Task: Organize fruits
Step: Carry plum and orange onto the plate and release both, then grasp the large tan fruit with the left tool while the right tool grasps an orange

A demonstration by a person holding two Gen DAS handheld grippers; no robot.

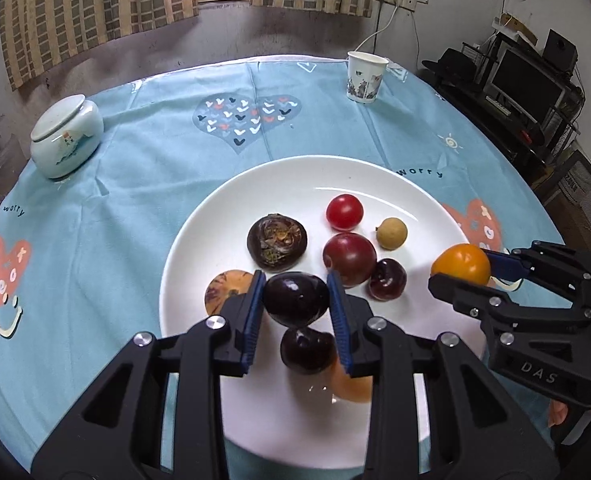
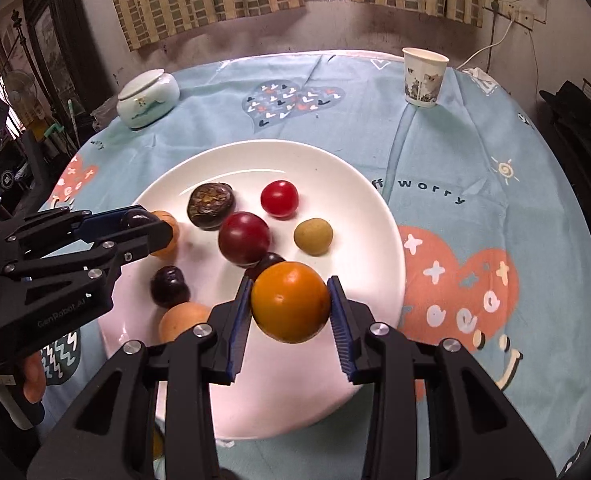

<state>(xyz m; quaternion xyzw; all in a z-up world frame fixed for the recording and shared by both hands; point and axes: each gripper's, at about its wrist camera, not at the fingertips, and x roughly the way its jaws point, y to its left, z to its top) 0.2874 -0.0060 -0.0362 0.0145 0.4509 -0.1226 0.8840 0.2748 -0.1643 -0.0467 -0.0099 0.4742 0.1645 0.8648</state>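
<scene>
Both hand-held grippers carry fruit above a white plate on a table with a pale blue patterned cloth. At lower centre of the left wrist view, the left gripper clamps a glossy, dark purple plum between its blue pads; at the right edge of that view, the right gripper grips a smooth orange-yellow fruit over the plate's rim. In the right wrist view the same orange-yellow fruit sits squeezed between the right gripper pads at lower centre, while the left gripper, at middle left, pinches the plum.

On the plate lie a bright red cherry tomato, a small tan longan, a deep red plum touching a dark cherry, a rough brown water chestnut, a second dark cherry, and two pale orange fruits, one at the plate's left rim and one at lower centre, partly hidden by a finger.

A lidded pale ceramic jar stands at upper left, a printed paper cup at upper right; what they hold cannot be seen.
</scene>
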